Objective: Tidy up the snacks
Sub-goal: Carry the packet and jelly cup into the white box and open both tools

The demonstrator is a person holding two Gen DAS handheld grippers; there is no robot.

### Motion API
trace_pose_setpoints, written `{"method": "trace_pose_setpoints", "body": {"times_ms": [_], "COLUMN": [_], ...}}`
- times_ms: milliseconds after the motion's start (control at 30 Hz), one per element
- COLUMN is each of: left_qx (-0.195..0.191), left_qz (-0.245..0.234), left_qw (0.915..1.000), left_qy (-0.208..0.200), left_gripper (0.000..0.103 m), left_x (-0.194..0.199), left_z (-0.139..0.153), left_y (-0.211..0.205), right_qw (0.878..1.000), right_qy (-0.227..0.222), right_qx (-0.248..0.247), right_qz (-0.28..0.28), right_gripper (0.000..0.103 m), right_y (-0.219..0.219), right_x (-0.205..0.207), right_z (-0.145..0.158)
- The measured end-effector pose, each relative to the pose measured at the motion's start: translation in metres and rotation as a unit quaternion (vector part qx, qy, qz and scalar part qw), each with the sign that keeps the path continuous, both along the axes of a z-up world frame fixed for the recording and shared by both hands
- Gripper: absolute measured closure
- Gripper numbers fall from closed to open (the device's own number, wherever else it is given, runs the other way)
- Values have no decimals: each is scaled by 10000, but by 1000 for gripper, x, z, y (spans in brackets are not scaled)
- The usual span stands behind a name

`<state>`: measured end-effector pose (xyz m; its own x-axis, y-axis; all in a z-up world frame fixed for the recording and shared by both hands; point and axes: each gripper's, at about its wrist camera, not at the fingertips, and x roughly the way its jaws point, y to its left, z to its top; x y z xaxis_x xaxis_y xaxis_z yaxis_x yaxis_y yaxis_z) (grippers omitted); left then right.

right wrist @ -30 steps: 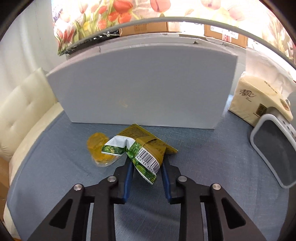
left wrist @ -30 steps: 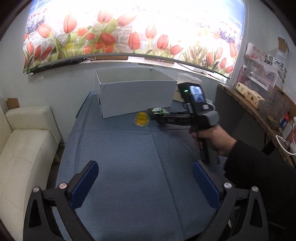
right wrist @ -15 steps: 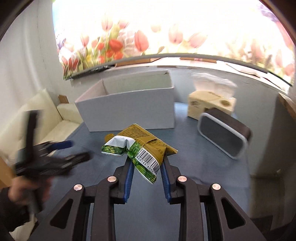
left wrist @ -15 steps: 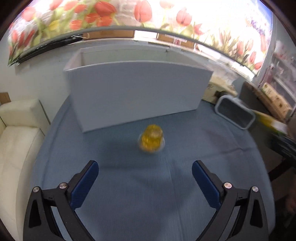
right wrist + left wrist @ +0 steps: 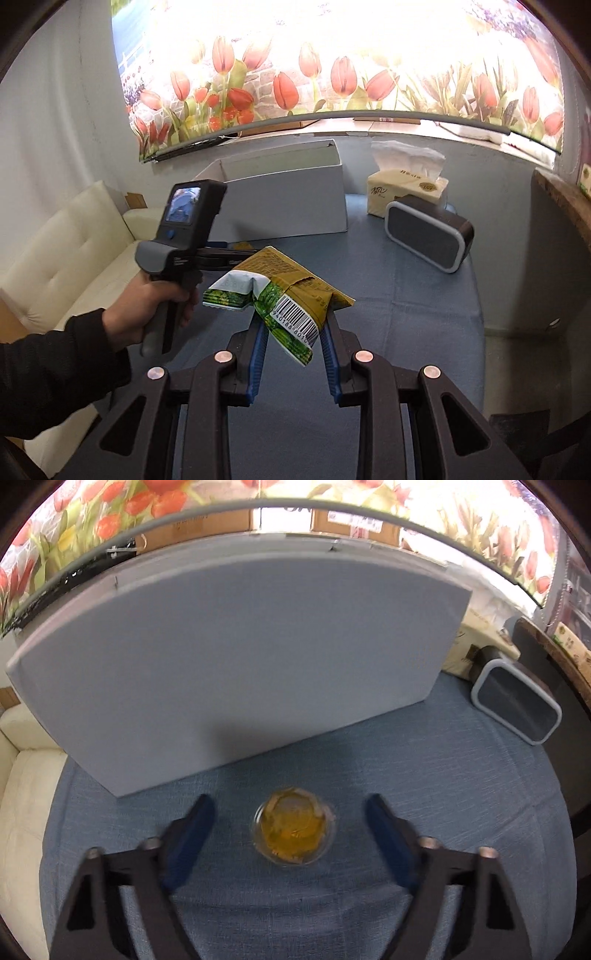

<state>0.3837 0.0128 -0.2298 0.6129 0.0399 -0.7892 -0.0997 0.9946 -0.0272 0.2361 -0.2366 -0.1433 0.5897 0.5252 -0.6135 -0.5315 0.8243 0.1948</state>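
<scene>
A yellow jelly cup (image 5: 293,829) stands on the blue tablecloth just in front of the white box (image 5: 240,657). My left gripper (image 5: 290,816) straddles the cup; its jaws are closing and both blue pads are still apart from it. In the right wrist view my right gripper (image 5: 293,332) is shut on two snack packets, a green-and-white one with a barcode (image 5: 273,306) and a mustard one (image 5: 295,277), held above the table. The same view shows a hand holding the left gripper's handle (image 5: 184,236) near the white box (image 5: 291,195).
A dark speaker with a grey rim (image 5: 428,232) and a tissue pack (image 5: 406,184) sit at the table's back right. A cream sofa (image 5: 70,251) runs along the left. A tulip mural covers the wall behind. A wooden counter edge (image 5: 554,657) is at the right.
My left gripper moved forward and down to the jelly cup, and its jaws narrowed around it. My right gripper pulled back and rose from the white box with the packets still held.
</scene>
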Motion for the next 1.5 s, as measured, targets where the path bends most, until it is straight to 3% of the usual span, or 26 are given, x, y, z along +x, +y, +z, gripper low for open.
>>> {"method": "trace_pose_setpoints", "body": {"times_ms": [67, 233, 500, 667, 833, 1033, 1133, 1300, 1500], "left_qx": [76, 48, -14, -193, -332, -274, -216, -178, -215], "left_qz": [-38, -91, -179, -391, -368, -249, -185, -116, -81], "left_qw": [10000, 9999, 9993, 9948, 9894, 9829, 9834, 9851, 9889], "left_qy": [-34, -132, -335, -926, -1364, -1806, -1795, -1708, -1469], "left_gripper": [40, 62, 63, 63, 63, 63, 63, 63, 63], "left_x": [0, -5, -23, -62, -73, -52, -27, 13, 38], "left_z": [-3, 1, 15, 69, 126, 189, 210, 218, 193], "left_y": [-1, 0, 0, 5, 22, 49, 64, 85, 94], "right_qw": [10000, 9999, 9999, 9999, 9993, 9971, 9971, 9985, 9994], "right_qy": [4, 62, 90, 6, -240, -548, -573, -409, -221], "right_qx": [-17, 62, 113, 133, 169, 294, 215, -24, -36], "right_qz": [-40, -61, -55, -20, 232, 437, 463, 375, 262], "right_gripper": [73, 73, 73, 73, 73, 73, 73, 73, 73], "right_y": [1, 2, 6, 14, 40, 86, 114, 151, 164], "right_x": [-3, -6, -8, 3, 42, 109, 148, 211, 243], "right_z": [-2, -6, -9, 0, 29, 72, 90, 101, 86]}}
